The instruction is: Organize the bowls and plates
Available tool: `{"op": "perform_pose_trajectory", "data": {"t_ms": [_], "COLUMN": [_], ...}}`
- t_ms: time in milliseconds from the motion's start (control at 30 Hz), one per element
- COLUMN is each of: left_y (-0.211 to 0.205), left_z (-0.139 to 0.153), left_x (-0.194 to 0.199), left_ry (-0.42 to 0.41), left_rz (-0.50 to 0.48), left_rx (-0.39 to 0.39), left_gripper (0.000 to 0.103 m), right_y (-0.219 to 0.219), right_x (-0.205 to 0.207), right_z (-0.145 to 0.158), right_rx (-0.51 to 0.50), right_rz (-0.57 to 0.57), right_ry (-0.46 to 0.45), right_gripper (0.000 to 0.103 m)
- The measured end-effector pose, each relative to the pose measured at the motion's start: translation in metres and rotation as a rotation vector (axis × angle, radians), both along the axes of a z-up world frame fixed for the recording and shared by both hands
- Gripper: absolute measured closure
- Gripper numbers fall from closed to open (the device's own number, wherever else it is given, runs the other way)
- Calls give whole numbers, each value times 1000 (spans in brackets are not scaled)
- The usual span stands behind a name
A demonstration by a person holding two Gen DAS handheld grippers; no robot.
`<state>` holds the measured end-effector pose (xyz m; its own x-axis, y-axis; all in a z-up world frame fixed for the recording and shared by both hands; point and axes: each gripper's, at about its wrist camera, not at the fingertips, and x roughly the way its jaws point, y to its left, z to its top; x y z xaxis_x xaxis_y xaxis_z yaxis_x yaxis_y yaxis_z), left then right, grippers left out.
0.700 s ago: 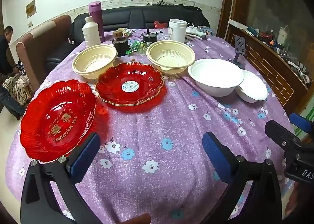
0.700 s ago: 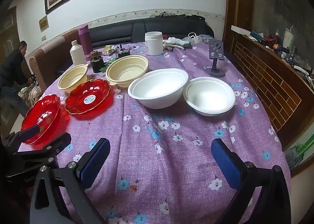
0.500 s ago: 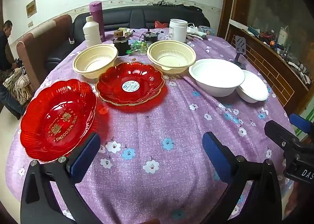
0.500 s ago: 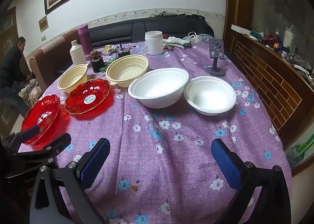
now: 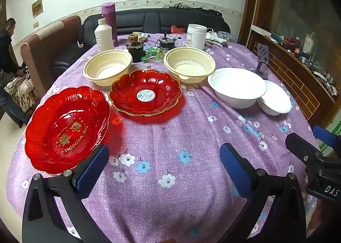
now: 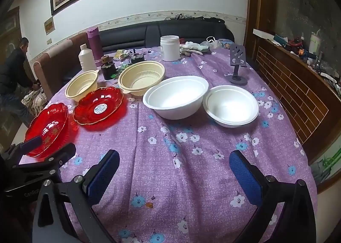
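The red plate lettered in gold (image 5: pixel 66 130) is being shown whole only in the left wrist view; in the right wrist view it is being partly covered by a finger of the left gripper (image 6: pixel 32 143) at the picture's left edge. The phone stand (image 6: pixel 237 66) is being seen fully only from the right wrist. Just ahead of the left gripper (image 5: pixel 163 165), toward its left finger, the lettered plate is lying on the purple flowered tablecloth (image 5: pixel 170 136), its near rim just beside the blue pad; whether they touch cannot be told. The red plate with a sticker (image 5: pixel 146 93) is lying farther ahead, with two cream bowls (image 5: pixel 107 67) (image 5: pixel 189 66) beyond it. Ahead of the right gripper (image 6: pixel 174 170), well apart, the larger white bowl (image 6: pixel 177 99) and the smaller white bowl (image 6: pixel 231 105) are sitting side by side. Both grippers are being held wide apart over bare cloth, nothing being gripped or pressed by either.
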<state>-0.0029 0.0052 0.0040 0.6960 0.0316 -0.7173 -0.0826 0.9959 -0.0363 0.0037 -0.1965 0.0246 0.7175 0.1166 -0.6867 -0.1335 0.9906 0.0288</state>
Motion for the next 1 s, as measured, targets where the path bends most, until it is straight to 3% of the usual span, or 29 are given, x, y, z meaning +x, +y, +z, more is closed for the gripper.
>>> {"op": "perform_pose_trajectory", "data": {"t_ms": [1000], "left_y": [0], "left_z": [-1], "left_x": [-1], "left_ry": [-1], "left_rz": [-1], "left_rx": [1], "left_gripper": [0], "right_y": [4], "right_x": [4], "right_z": [0], "right_rx": [-6], "right_rz": [7], "right_ry": [1], "right_gripper": [0]}}
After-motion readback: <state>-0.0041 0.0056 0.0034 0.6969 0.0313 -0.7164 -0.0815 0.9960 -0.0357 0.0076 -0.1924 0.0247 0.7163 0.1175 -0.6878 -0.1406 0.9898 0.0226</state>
